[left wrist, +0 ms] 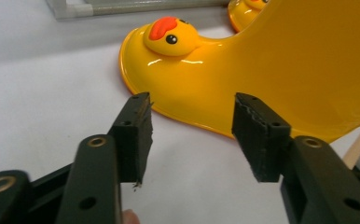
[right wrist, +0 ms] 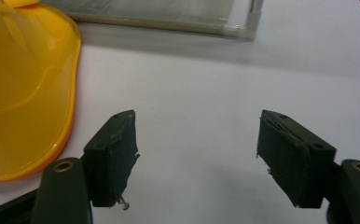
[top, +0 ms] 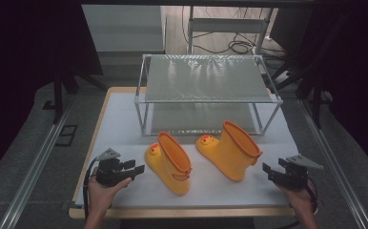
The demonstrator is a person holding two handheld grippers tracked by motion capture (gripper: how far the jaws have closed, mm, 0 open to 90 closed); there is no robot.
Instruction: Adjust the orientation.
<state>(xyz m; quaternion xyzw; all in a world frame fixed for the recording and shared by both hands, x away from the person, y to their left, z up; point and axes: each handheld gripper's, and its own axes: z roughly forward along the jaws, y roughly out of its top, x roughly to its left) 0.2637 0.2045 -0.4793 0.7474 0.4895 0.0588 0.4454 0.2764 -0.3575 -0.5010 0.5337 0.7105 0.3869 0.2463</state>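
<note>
**Both grippers poised beside the yellow boots, fingers apart and empty**

Two yellow duck-faced rain boots stand on the white surface (top: pixel 125 119) in front of a two-tier metal shelf (top: pixel 208 78). The left boot (top: pixel 170 164) sits near the middle of the surface, its toe towards 11 o'clock; the right boot (top: pixel 230 150) stands just beside it at 2 o'clock, apart from it, with its toe to the left.

The work in hand looks like the approach to a grasp, likely to lift the boots towards the shelf. To do it well, I judge each gripper should take a boot by the orange rim of its shaft, one finger inside and one outside. The glossy shaft is too broad and slippery to pinch from outside. Closing should wait until the rim is fully between the pads, and the lift should be straight up so the sole clears the surface.

The left gripper (top: pixel 137 170) is held low at 9 o'clock from the left boot, pointing right at its lower side, near but not touching; its fingers (left wrist: pixel 134 135) stand well apart with nothing between them. The right gripper (top: pixel 268 169) sits at 4 o'clock from the right boot, pointing left towards its heel, fingers (right wrist: pixel 115 154) spread wide and empty. Both hands rest near the front edge, wrists roughly level.
</note>
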